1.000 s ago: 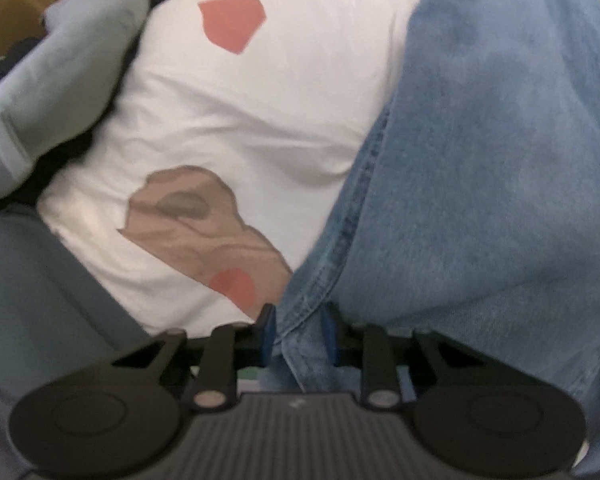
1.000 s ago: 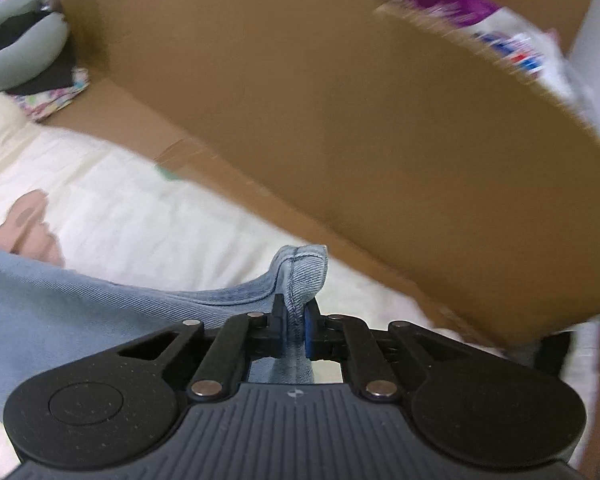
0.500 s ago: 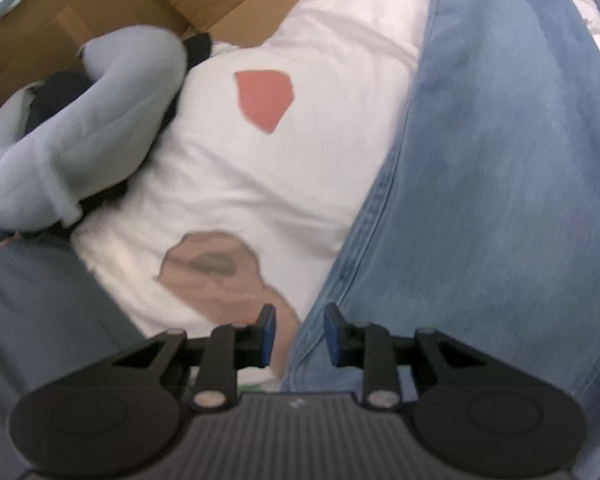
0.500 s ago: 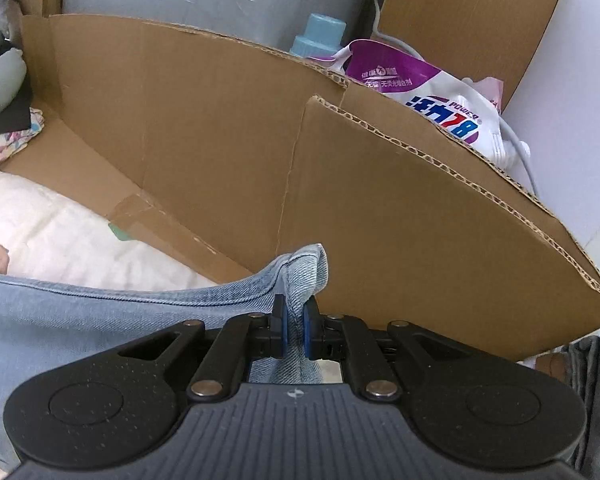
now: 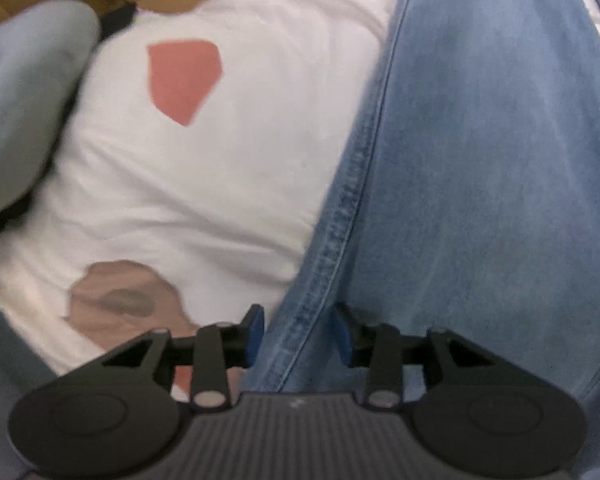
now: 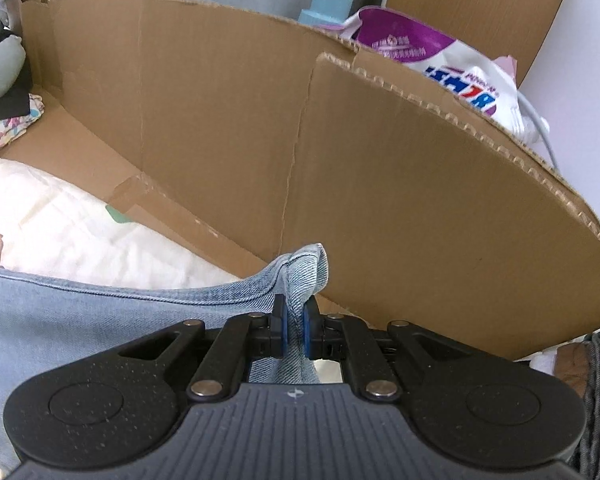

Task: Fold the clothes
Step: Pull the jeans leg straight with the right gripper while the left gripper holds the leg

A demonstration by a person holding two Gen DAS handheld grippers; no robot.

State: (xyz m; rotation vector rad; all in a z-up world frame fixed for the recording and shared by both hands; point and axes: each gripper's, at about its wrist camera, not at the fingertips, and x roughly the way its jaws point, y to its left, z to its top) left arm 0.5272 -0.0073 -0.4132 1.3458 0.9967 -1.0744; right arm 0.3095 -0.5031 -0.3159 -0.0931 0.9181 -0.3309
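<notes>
The likeliest trouble lies with the left hand-held gripper: its jaws are opening with the stitched side seam of the light blue denim jeans between them, its blue pads standing clear of the cloth on both sides, so that edge is no longer gripped; if the seam is not yet lying where the fold wants it, I judge it could slide or bunch as the tool lifts away. A second risk is at the right hand-held gripper, clamped tight on a puckered corner of the same jeans, only a small tuft of hem standing up at twelve o'clock above its pads; that bite looks narrow, and a tug could pull the denim free or drag the whole garment askew. The jeans lie spread over a white bedsheet printed with red and brown patches, running from six o'clock up toward one o'clock in the left view. A pale grey-blue padded cushion lies at nine o'clock. Farther off in the right view, a tall brown corrugated cardboard wall stands from ten to three o'clock, with a white and purple plastic detergent bag behind it.
</notes>
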